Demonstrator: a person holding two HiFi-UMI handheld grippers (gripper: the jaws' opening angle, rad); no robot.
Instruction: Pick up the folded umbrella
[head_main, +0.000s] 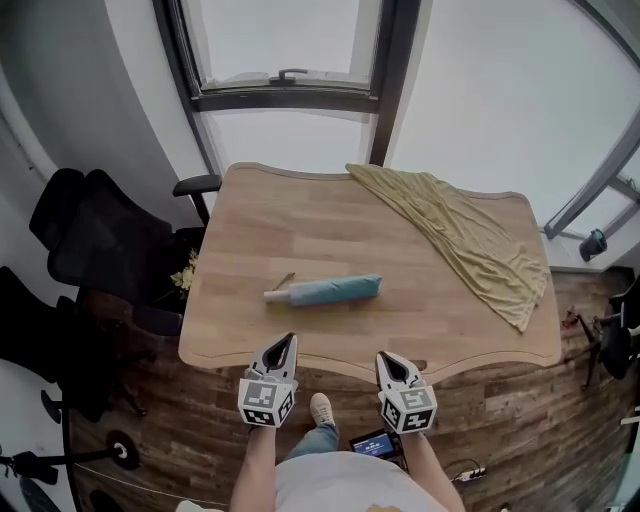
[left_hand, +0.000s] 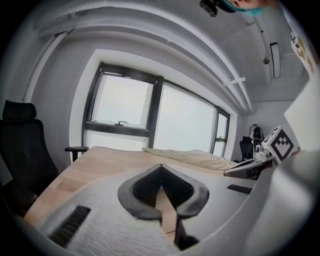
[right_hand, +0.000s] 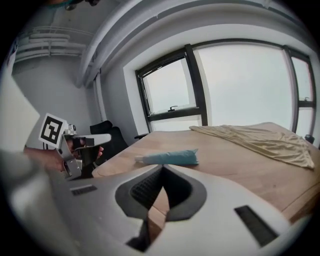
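The umbrella lies on the table (cloth nearby). Left gripper and right gripper hover short of it, jaws pressed together.

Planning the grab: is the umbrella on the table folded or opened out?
Folded. The umbrella lies flat on the table as a slim blue roll, canopy gathered close along its shaft.
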